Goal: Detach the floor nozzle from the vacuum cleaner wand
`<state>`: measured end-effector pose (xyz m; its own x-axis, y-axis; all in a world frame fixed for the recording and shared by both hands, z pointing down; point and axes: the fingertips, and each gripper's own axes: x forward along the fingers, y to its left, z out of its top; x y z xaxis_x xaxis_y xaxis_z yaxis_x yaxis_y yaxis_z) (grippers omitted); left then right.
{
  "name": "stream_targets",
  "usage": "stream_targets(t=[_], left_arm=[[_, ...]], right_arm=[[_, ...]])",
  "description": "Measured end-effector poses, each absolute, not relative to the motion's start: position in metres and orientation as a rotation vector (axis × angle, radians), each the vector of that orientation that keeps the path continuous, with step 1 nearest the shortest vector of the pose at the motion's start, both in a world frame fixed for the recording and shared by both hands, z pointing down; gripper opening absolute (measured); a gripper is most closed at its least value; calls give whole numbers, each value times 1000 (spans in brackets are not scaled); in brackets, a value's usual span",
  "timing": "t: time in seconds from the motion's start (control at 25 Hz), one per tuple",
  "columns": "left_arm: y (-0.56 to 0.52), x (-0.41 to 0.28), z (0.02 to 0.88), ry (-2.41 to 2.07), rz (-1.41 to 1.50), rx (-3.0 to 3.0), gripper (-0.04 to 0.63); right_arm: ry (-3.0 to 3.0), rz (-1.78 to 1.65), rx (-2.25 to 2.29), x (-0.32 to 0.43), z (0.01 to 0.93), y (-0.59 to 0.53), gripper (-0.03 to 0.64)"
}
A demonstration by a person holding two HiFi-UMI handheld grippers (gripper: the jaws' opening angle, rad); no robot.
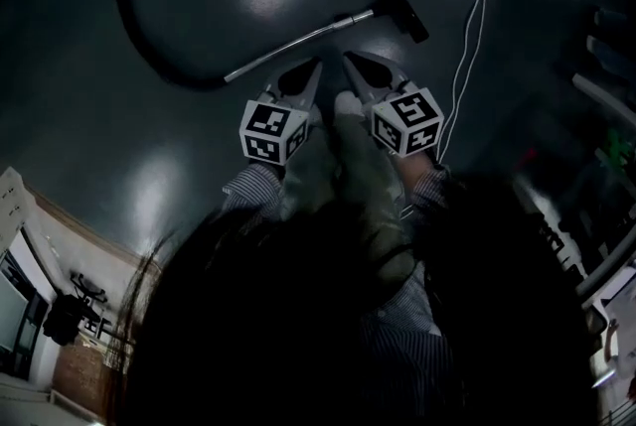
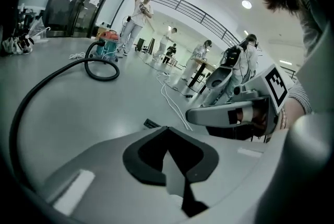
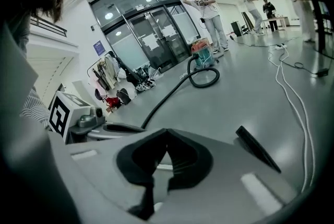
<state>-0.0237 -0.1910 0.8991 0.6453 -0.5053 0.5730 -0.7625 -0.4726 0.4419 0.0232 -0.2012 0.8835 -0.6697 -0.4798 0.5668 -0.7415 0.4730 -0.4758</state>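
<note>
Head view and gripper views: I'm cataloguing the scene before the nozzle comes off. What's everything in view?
floor nozzle: one, black, floor, at the wand's end
wand: one, silver, on the floor
hose: one, black, curving across the floor
cable: two strands, white, right of nozzle
vacuum canister: one, teal and orange, hose's far end
people: several, background
left gripper: grey, shut, empty
right gripper: grey, shut, empty

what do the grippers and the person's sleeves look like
The left gripper and right gripper are pale grey, with tapered jaws lined by black pads. Each carries a white cube printed with black square markers. The sleeves are pale with fine dark stripes.
</note>
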Motion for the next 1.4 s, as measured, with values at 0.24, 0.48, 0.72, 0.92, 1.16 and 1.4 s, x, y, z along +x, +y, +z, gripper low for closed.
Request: stream_targets(t=[0.24,0.48,0.72,0.92,1.16,1.4], left_arm=[[-196,-43,1014,-950,627,2271,8],[-217,-31,1110,-819,775,2361,8],[-209,-21,1174,-664,1003,2401,8],[-201,-10,1207,-532,1198,2432,160],[-198,-3,1233,-461,1366,2429,178],[-196,4,1247,-398,1433,2461,187]], right_arm=[[-2384,994,1060,23,985,-214,2],[-2394,1004,1023,24,1068,-238,2],[-2461,1126,1015,14,1101,-254,2],[-2453,1183,1062,17,1113,-263,2],[-2425,1208,1080,22,1125,-261,2],[-2415,1193,1140,45,1130,-272,2]])
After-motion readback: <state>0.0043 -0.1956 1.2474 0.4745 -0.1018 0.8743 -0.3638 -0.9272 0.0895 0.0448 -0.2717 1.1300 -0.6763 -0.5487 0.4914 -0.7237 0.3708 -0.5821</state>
